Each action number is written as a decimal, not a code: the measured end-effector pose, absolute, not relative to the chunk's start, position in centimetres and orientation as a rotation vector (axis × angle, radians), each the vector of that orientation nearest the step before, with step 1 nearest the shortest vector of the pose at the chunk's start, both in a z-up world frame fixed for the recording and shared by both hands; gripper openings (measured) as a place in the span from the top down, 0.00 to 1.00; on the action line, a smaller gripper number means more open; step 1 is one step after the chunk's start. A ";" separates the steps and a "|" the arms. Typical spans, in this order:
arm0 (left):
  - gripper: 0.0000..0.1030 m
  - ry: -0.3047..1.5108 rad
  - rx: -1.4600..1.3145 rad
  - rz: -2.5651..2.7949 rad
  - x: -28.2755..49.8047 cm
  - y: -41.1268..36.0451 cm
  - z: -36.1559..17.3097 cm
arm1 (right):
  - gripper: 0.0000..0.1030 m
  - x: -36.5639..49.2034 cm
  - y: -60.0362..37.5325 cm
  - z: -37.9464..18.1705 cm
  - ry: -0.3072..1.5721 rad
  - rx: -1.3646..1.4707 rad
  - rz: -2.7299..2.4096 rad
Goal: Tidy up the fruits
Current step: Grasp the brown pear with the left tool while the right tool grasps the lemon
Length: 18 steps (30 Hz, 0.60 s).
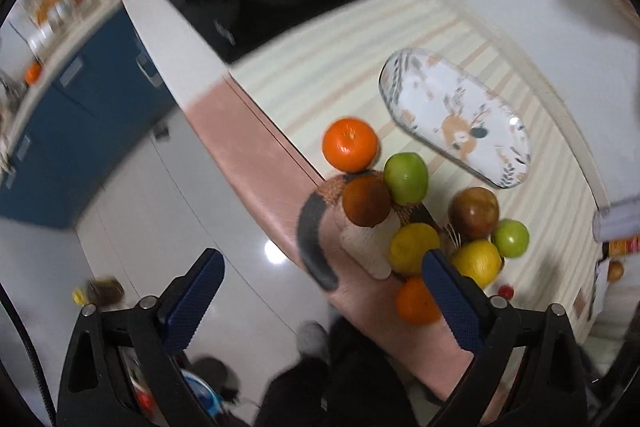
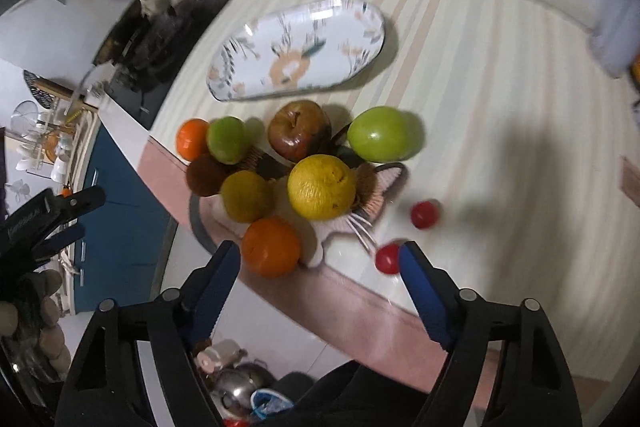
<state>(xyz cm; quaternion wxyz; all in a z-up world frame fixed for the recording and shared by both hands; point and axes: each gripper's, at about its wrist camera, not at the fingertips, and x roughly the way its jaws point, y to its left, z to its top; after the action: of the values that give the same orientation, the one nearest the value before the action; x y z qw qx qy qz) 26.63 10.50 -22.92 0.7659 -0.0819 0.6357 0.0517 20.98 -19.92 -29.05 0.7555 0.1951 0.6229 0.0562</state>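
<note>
Both views look steeply down on a striped countertop (image 2: 480, 67); some blur.

Fruits heaped on a cat-shaped mat (image 2: 384, 183) at the counter's front edge, mat partly overhanging. In the heap: large yellow citrus (image 2: 321, 186), red-brown apple (image 2: 298, 135), big green apple (image 2: 380, 134), smaller green apple (image 2: 226, 139), dull yellow fruit (image 2: 246, 195), dark brown fruit (image 2: 205, 175), orange (image 2: 271, 246) nearest the edge, second orange (image 2: 191, 143) at the far left of the heap. Two small red fruits (image 2: 424, 214) lie loose on the counter, right of the mat.

Oval patterned plate (image 2: 300, 47) sits behind the heap, apart from it, nothing on it.

Right gripper (image 2: 320, 259): jaws wide apart, nothing held. Near orange sits between the fingertips, closer to the left one, untouched; one red fruit lies just beside the right fingertip.

Left gripper (image 1: 322, 267): jaws wide, nothing gripped. Heap lies ahead toward its right finger; that tip overlaps the yellow fruits in view, contact not discernible.
</note>
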 end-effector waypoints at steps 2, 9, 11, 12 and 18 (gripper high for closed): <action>0.11 1.452 -0.237 0.096 28.5 10.4 -25.5 | 0.20 22.6 -19.7 -30.8 1.372 0.414 0.111; 0.12 1.586 -0.274 0.072 32.4 8.7 -32.3 | 0.20 25.8 -19.1 -35.0 1.476 0.397 0.107; 0.23 1.597 -0.254 0.061 32.8 8.3 -33.1 | 0.21 26.2 -18.8 -35.5 1.492 0.393 0.111; 0.26 1.604 -0.242 0.052 33.0 8.0 -33.5 | 0.21 26.5 -18.7 -35.9 1.500 0.392 0.117; 0.45 1.609 -0.228 0.020 33.5 7.1 -34.5 | 0.25 27.4 -17.9 -36.8 1.525 0.368 0.138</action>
<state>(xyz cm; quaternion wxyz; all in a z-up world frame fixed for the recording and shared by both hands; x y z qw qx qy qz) 33.54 7.14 -34.50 0.6876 -0.1019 0.7189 0.0088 27.36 -17.87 -36.75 0.7056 0.1657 0.6862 0.0622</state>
